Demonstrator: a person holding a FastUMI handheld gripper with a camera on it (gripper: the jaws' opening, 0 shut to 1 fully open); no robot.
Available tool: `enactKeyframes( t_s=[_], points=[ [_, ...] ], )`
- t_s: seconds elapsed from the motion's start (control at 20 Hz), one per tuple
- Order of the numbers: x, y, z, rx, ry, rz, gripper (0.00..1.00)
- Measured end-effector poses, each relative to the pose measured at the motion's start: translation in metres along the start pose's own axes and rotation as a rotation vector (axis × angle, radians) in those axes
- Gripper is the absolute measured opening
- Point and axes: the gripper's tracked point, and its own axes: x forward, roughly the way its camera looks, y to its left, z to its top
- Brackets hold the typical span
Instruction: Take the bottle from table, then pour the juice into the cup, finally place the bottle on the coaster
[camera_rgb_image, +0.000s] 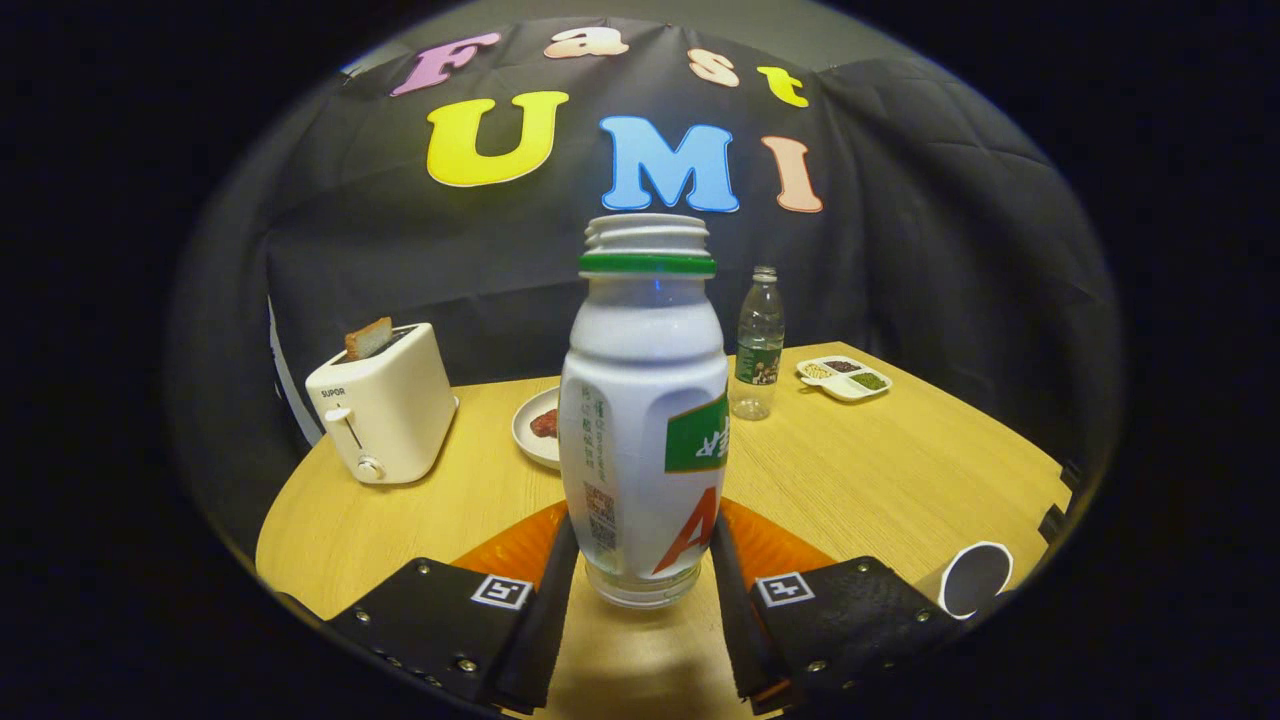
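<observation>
I've got the bottle upright between the gripper fingers, w/ both fingers pressed against its lower sides, so the claw is closed on it. Bottle is white w/ a green ring at the neck and an open threaded mouth, no cap on it. Its clear base looks to sit a bit above the table, w/ a soft shadow under it, though I can't tell for sure if it's off the surface. Just behind the base, spreading to either side of the fingers, I see an orange coaster; the bottle hides its middle, so I can't say whether the base overlaps it. To the right of the right finger, close by the table edge, sits the cup, a white rim w/ a dark inside, partly cut off from me. Further out: a white plate w/ something reddish on it, half hidden behind the bottle's left side; a white toaster w/ a slice of bread poking out, left of that; a clear water bottle standing beyond on the right; and a small divided snack tray near the far table edge, right of the water bottle.
</observation>
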Motion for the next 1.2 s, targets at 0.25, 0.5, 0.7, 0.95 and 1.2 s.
enactKeyframes(
  t_s=[0.25, 0.5, 0.7, 0.95, 1.2],
  points=[
    [0.031, -0.003, -0.002, -0.012, -0.014, -0.028, 0.66],
    [0.059, -0.006, -0.010, -0.073, -0.006, -0.040, 0.67],
    [0.083, 0.002, -0.008, -0.127, -0.021, -0.031, 0.67],
    [0.105, 0.000, -0.014, -0.137, -0.021, -0.039, 0.67],
    [0.108, -0.001, -0.017, -0.152, -0.025, -0.035, 0.67]
  ],
)
